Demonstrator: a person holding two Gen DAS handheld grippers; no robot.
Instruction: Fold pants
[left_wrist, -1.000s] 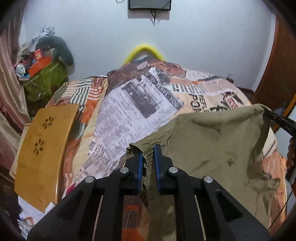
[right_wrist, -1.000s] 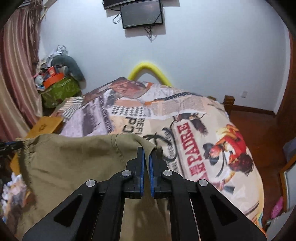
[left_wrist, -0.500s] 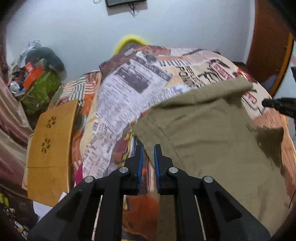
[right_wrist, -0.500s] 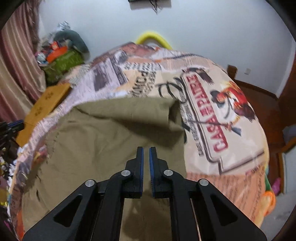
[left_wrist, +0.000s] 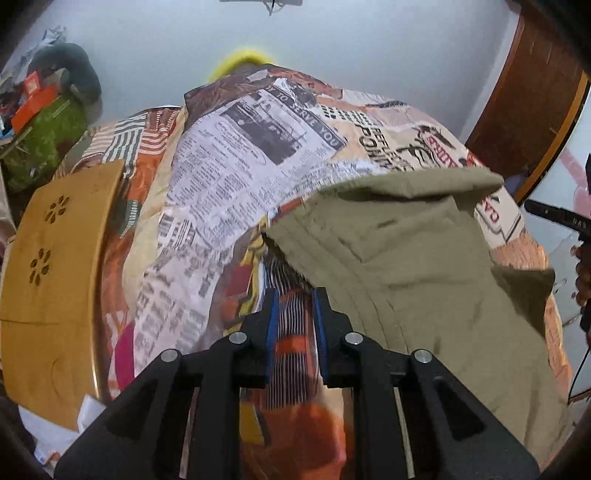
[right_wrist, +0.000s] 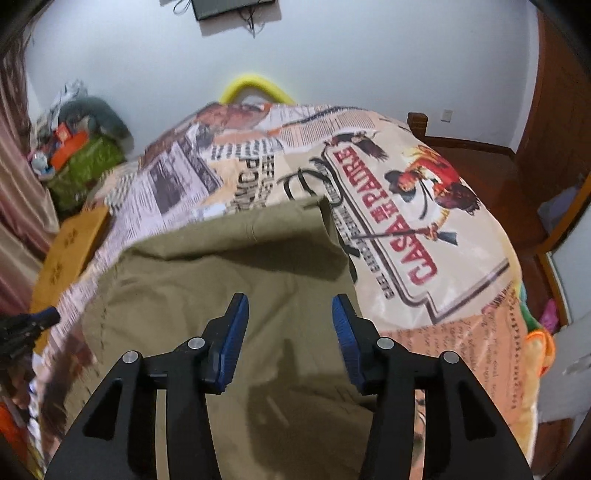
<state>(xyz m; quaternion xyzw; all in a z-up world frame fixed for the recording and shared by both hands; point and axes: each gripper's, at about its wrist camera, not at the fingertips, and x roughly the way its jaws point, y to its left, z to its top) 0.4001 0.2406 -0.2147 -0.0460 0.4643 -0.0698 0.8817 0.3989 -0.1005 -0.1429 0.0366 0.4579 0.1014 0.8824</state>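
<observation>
- Pants (right_wrist: 229, 295) lie spread on the printed bedspread (right_wrist: 424, 229), olive-khaki, their near end running out of sight under both grippers at the bottom of each view.
- Hard to read which end is which: the far edge in the right wrist view is a straight band with one corner poking up, and whether that is a waistband or a hem I cannot tell.
- Left wrist view has the same cloth (left_wrist: 424, 280) to the right of the gripper, its far edge rolled into a thick lip, its left edge showing parallel stitched ridges; some shadowy gap sits under that left edge, contents unclear.
- Fabric is rumpled, shallow creases across the middle, a darker flap hanging off at the right side in the left view.
- Left gripper (left_wrist: 294, 325) stands parted with nothing between the blue pads (left_wrist: 272, 332); only striped bedspread shows in the gap, and the pants lie just beside its right finger.
- Right gripper (right_wrist: 290, 336) is spread wide above the pants, pads clear of the cloth, gripping nothing.
- Both views are blurred toward the edges, so the clutter pile (right_wrist: 81, 147) by the wall is a smear of green and orange.
- Wooden board (left_wrist: 55, 280) lies at the bed's left side, partly cut off.
</observation>
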